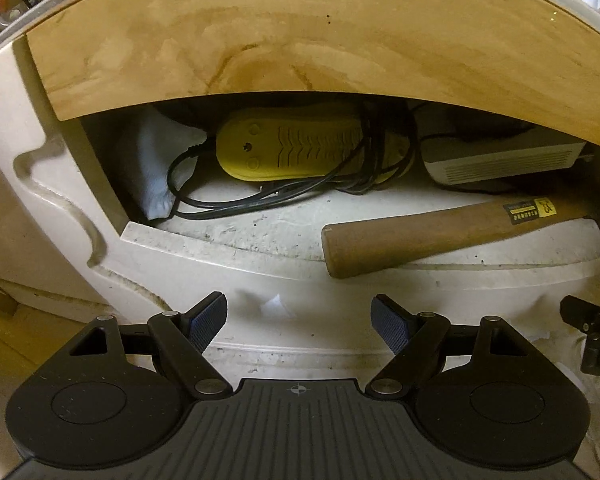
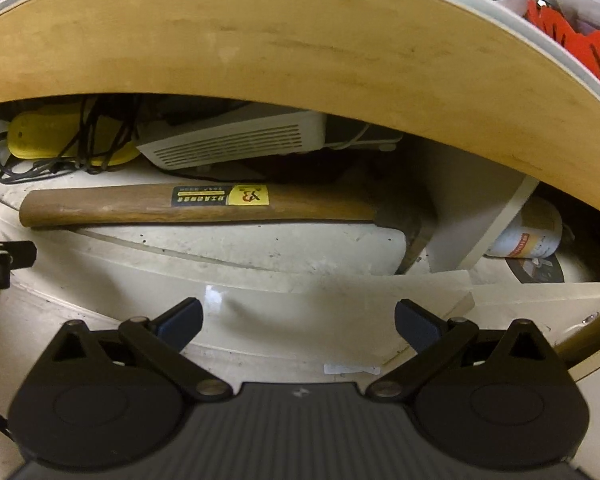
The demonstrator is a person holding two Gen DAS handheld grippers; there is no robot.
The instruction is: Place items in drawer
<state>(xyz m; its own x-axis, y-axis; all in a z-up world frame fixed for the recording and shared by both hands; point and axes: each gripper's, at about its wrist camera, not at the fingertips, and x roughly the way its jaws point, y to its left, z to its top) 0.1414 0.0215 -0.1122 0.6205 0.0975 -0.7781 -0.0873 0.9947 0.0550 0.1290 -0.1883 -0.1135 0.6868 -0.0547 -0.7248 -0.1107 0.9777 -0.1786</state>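
The hammer (image 2: 196, 204) lies along the front of the open drawer (image 2: 260, 276), handle resting on its rim, beneath the wooden table (image 2: 260, 40). Behind it sit a yellow device (image 1: 300, 146) wrapped in cable and a white box (image 2: 236, 140). Both the left tongs (image 1: 299, 322) and right tongs (image 2: 299, 322) hang apart and empty before the drawer front, probably finished placing.

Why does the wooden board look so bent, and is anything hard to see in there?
Left wrist view: the fisheye lens bows the straight board; the drawer's back, behind the yellow device, lies in shadow. Right wrist view: same bowing; the hammer head sits dim, with a small glare spot on the drawer front.
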